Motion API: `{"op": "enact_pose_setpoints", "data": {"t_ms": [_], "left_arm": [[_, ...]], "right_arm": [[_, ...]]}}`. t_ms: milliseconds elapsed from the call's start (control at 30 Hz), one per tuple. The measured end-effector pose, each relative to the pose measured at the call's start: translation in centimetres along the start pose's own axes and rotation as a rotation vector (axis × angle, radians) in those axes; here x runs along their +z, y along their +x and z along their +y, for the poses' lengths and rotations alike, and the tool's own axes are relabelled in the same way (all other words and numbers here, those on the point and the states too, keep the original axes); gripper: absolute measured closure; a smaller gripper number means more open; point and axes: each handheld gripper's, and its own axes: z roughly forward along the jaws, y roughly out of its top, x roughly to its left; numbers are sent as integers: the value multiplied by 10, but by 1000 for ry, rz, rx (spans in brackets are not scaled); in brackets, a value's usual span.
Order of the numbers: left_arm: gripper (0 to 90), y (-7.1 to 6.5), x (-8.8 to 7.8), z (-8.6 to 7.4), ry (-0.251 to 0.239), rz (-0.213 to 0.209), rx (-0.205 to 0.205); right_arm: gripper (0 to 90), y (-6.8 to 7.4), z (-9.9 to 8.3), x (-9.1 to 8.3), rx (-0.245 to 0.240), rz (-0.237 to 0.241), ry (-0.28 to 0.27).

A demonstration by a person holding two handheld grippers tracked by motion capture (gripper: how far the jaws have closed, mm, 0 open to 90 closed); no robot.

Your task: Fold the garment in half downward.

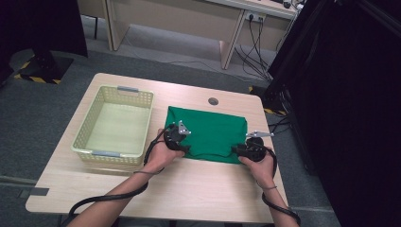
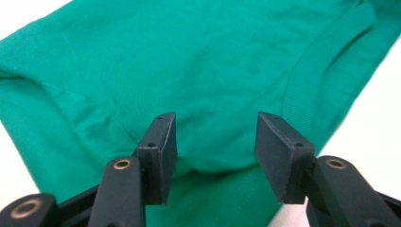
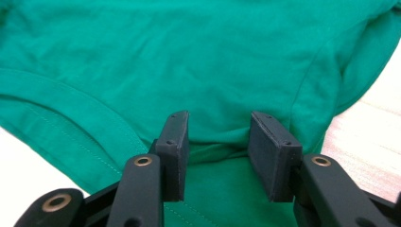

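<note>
Nearest to me are my own forearms and the black cables trailing off my tongs across the pale wood-grain table. My left gripper stands with its jaws partly apart, the flat matte black pads clear of the cloth, a fold of the garment's near edge lying in the gap but not pinched. My right gripper is much the same: jaws parted, a hem of fabric bunched between them, nothing clamped.

The folded green cotton garment lies flat on the table's right half, just beside the basket, my two grippers at its near edge, one toward each corner. It is a deep, even green, soft knit, folded to a rough rectangle. From the left gripper view a curved ribbed band runs along its right side; from the right gripper view a stitched hem crosses at the lower left, with gentle creases elsewhere.

The cream plastic lattice basket, rectangular with grey handle grips, sits on the left. A small round grey grommet is set in the tabletop behind the garment.
</note>
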Motion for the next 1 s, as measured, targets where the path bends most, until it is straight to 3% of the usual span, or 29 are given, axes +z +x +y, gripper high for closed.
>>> {"op": "enact_pose_setpoints", "data": {"t_ms": [167, 433, 700, 1000], "left_arm": [[492, 1, 7, -4, 23, 10, 3], [497, -1, 8, -5, 24, 6, 1], [478, -12, 11, -3, 9, -33, 6], [442, -5, -4, -4, -3, 16, -7]], "right_arm": [[587, 3, -2, 4, -19, -22, 20], [588, 2, -9, 1, -8, -24, 11], [589, -6, -18, -9, 15, -37, 20], [584, -13, -32, -25, 42, -68, 37]]}}
